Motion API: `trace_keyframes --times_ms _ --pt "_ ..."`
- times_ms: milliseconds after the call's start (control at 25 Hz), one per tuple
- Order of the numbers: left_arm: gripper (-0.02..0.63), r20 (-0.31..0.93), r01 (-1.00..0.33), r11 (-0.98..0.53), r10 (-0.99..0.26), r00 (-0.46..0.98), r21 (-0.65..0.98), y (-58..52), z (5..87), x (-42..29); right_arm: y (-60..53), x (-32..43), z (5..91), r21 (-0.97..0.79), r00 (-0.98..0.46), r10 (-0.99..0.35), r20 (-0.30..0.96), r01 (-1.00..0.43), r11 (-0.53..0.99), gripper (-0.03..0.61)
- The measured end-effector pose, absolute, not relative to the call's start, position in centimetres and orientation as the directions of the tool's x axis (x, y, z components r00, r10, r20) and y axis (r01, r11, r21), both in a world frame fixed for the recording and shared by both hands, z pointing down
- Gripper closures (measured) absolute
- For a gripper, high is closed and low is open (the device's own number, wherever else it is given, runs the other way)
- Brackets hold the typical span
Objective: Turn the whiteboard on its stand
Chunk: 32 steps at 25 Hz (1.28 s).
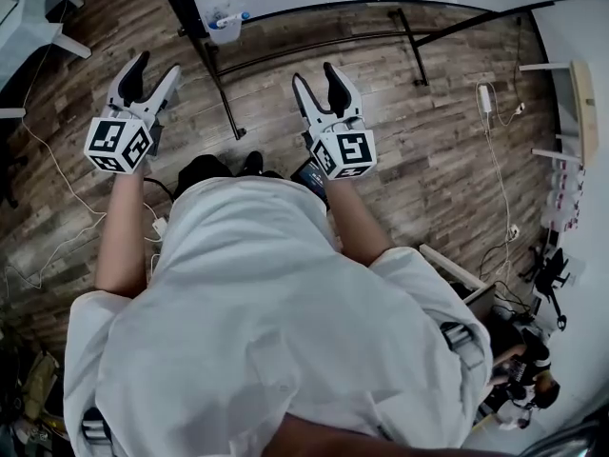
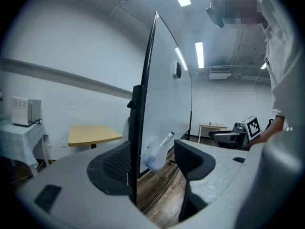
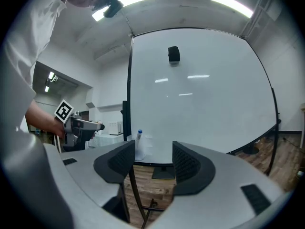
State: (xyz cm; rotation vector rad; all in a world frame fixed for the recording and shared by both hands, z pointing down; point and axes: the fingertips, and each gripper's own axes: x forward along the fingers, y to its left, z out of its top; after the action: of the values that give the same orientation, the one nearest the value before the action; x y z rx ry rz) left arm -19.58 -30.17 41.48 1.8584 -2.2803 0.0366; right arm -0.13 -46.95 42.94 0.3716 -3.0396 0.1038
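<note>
White-shirted person (image 1: 266,331) holds two grippers. Left gripper (image 1: 158,64) is wide open and grasps nothing. Whiteboard (image 2: 167,94) stands edge-on straight ahead of it, black frame edge lined up between the jaws, not pinched. Right gripper (image 1: 314,72) is also released and empty, facing the board's face. One whiteboard on one black stand (image 1: 217,79), wood floor (image 1: 419,150) below both grippers. One marker (image 3: 139,138) in one clear cup (image 1: 225,29), ahead-left of the right gripper.

Office-like lab room: whiteboard (image 3: 200,89), ceiling strip lights (image 3: 228,3), loose cables (image 1: 497,174) across wood-plank floor (image 1: 400,131), yellow-topped table (image 2: 93,135).
</note>
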Motion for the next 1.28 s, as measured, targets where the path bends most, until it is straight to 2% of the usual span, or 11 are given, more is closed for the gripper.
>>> trace_keyframes --times_ms 200,600,960,1280 --pt "0.344 0.141 -0.979 0.174 -0.977 -0.158 0.109 -32.1 41.3 -22.4 -48.3 -2.4 43.5 -0.059 -0.961 -0.257 0.104 -0.263 0.963 0.342" --pt "0.334 0.112 -0.996 0.005 -0.994 0.005 0.084 -36.2 40.7 -27.2 -50.6 -7.5 42.0 -0.044 -0.929 -0.358 0.091 -0.363 0.931 0.345" --pt "0.324 0.122 -0.986 -0.136 -0.981 0.148 0.101 -39.9 42.4 -27.3 -53.0 -7.7 42.0 -0.045 -0.882 -0.463 0.091 -0.468 0.883 0.351" --pt "0.324 0.092 -0.972 -0.203 -0.973 0.214 0.115 -42.1 42.0 -27.4 -54.0 -7.0 42.5 -0.049 -0.849 -0.519 0.094 -0.525 0.850 0.356"
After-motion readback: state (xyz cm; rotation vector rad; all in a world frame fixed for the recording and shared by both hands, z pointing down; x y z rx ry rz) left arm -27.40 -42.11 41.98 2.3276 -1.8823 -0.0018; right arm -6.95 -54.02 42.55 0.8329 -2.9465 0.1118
